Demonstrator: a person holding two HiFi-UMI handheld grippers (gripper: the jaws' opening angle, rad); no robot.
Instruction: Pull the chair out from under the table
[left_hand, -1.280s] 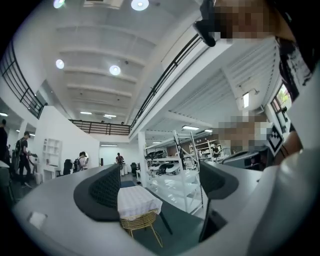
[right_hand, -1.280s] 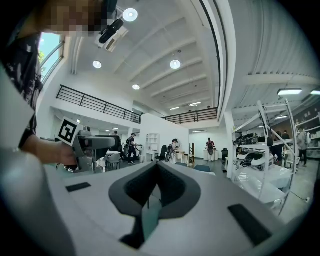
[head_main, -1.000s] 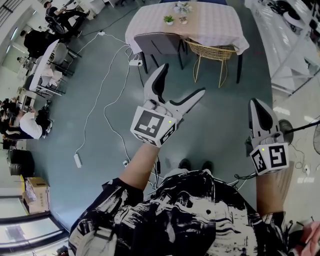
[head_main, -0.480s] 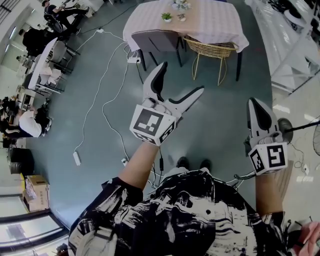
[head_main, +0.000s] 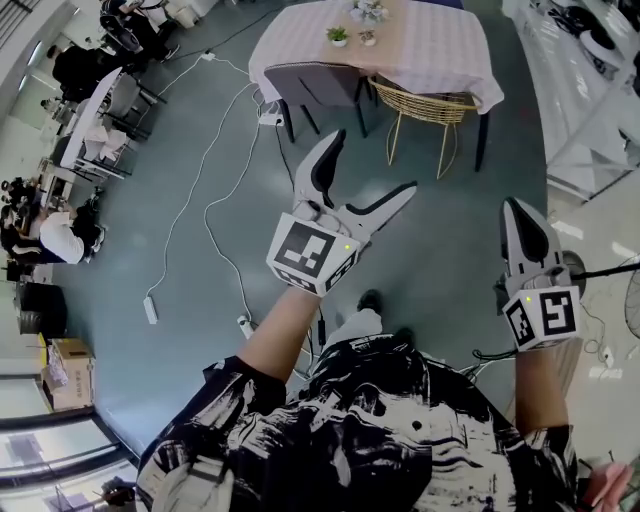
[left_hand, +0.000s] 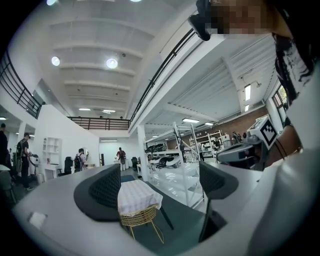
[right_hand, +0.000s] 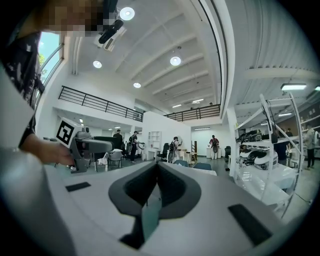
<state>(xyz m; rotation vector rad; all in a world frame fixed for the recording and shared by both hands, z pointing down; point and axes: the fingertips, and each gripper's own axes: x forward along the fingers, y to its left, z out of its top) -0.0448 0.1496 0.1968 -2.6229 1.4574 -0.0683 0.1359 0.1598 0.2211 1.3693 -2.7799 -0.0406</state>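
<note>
Approach | left gripper (head_main: 372, 162) spread wide, empty | right gripper (head_main: 514, 208) pinched together, empty | wire chair (head_main: 430, 103) tucked under table (head_main: 440, 55), well apart | next, likely: walk in, clamp backrest

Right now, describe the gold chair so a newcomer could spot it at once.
Start at the table with the pale checked cloth, at the top of the head view. Two chairs are tucked in at its near side; the gold chair is the right-hand one. Unlike the grey padded chair beside it, it has an open woven back and thin golden legs.
</note>
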